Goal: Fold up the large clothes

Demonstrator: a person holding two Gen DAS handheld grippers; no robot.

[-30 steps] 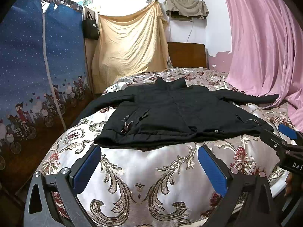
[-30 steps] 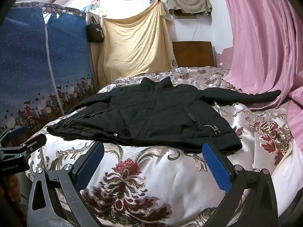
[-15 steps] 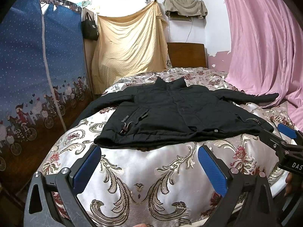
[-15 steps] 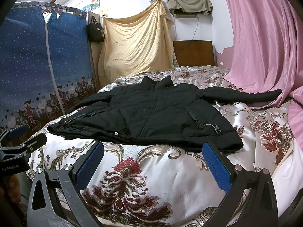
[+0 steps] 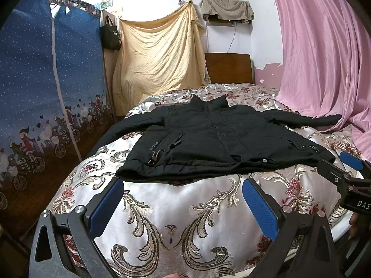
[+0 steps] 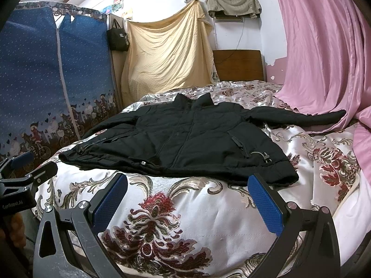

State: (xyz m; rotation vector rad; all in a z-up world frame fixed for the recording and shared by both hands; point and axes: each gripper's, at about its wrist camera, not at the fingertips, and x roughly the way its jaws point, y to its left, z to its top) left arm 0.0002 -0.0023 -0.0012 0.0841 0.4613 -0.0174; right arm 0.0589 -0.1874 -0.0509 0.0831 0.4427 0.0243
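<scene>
Left gripper (image 5: 183, 205): jaws spread wide, nothing held. Black jacket (image 5: 222, 139): laid flat, front up, on the bed (image 5: 176, 210) just beyond both sets of jaws, sleeves spread outward. Judged soft, padded, bulky, fairly light; best taken at the hem corners nearest the jaws. Right gripper (image 6: 187, 202): jaws wide apart, empty.

Left wrist: low at the bed's (image 5: 176, 208) foot, facing the headboard (image 5: 228, 68) — black jacket (image 5: 220, 143) near.
Right wrist: same height, just to the right, same heading.
Shared: jacket (image 6: 185, 143), bed (image 6: 208, 208), headboard (image 6: 238, 66) — each view catches the other claw (image 5: 347, 173) (image 6: 25, 169).
</scene>
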